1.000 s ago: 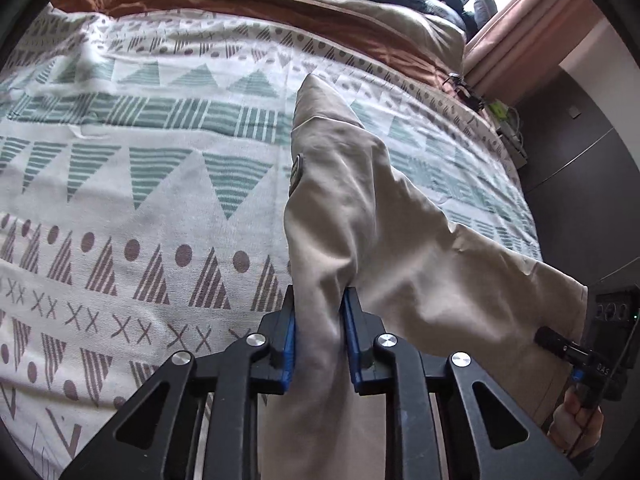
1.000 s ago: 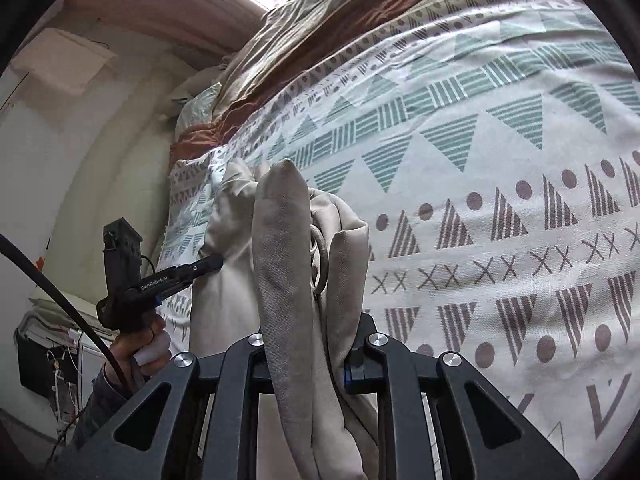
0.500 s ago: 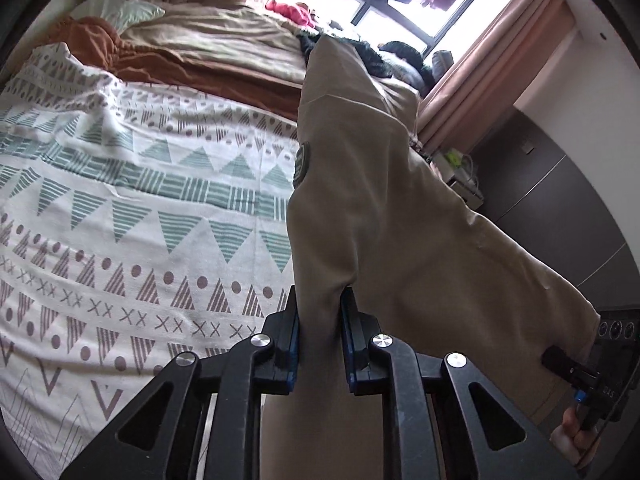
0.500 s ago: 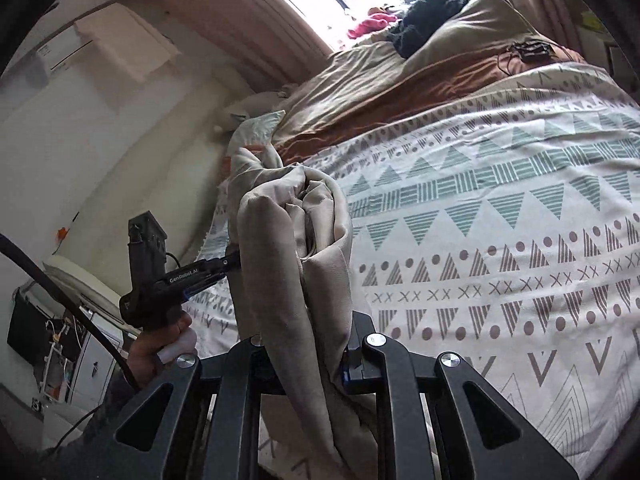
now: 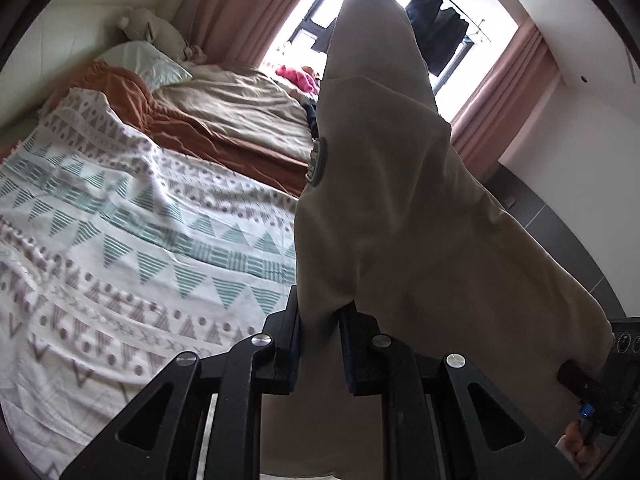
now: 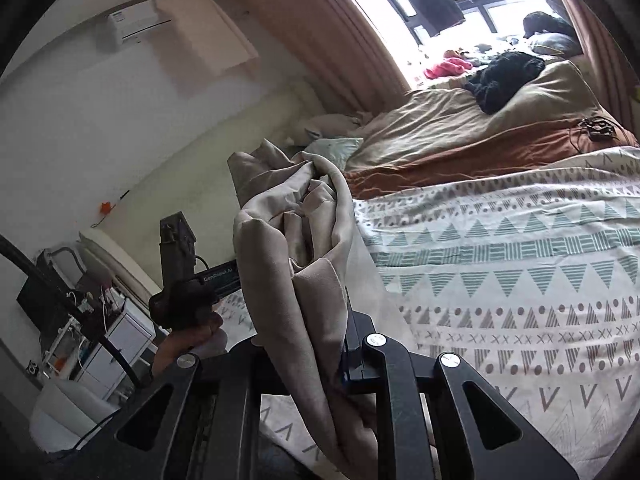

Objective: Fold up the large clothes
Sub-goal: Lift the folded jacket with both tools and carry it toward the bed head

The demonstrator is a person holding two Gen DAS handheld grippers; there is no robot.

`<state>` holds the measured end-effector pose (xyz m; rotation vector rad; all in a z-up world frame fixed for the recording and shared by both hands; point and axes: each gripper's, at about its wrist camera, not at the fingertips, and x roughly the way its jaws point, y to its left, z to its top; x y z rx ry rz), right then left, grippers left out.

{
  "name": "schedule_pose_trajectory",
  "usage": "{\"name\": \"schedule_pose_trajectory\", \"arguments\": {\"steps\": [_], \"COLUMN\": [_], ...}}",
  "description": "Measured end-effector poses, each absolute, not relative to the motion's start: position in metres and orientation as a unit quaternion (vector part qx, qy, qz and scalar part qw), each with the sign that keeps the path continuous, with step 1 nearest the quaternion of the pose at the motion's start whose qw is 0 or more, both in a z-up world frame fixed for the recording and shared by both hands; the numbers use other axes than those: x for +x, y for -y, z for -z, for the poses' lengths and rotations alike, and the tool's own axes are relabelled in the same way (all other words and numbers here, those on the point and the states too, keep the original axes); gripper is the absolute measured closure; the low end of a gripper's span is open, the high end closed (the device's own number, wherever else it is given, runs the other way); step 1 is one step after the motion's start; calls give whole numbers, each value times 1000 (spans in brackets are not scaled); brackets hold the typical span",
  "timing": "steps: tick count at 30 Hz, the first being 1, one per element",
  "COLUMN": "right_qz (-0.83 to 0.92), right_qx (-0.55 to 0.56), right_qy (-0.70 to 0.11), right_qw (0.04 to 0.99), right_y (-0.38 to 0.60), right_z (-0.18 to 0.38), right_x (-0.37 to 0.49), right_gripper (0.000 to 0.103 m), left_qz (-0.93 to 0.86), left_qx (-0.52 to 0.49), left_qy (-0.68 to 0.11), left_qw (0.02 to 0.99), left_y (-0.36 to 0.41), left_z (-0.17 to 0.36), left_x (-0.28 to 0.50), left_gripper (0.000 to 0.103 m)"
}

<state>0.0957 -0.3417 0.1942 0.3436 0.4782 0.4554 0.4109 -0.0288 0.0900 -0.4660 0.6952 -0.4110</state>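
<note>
Beige garment (image 5: pixel 400 216) hangs clamped in each raised hand-held gripper (image 5: pixel 319 334) (image 6: pixel 310 344), seemingly taut.

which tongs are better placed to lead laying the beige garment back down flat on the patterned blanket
Left, probably. The left tongs pinch a smooth, spread panel of the beige garment; the right tongs clamp a bunched wad.

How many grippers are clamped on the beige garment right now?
2. The left gripper pinches one edge of the beige garment above the patterned bedspread; the right gripper clamps a bunched edge at the other end. No others visible.
</note>
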Motion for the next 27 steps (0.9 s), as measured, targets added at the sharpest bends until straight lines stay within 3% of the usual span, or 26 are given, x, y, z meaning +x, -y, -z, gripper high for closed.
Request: {"name": "schedule_pose_trajectory", "arguments": {"steps": [11,27], "right_qz": [-306,-398], "right_qx": [161,98], "right_qy": [-247,-276], "right_qw": [905,869], "right_y": [222,-1], "right_z": [-213,-198], "right_x": [128,252], "right_gripper": [91,91], "left_qz": [137,34], "left_qx": [-238,-214], "left_qy": [-305,-267], "left_qw": [912,939], "left_y": [-110,-306], "left_z": [-113,-115], "left_x": [390,351], "left_gripper": [85,86]}}
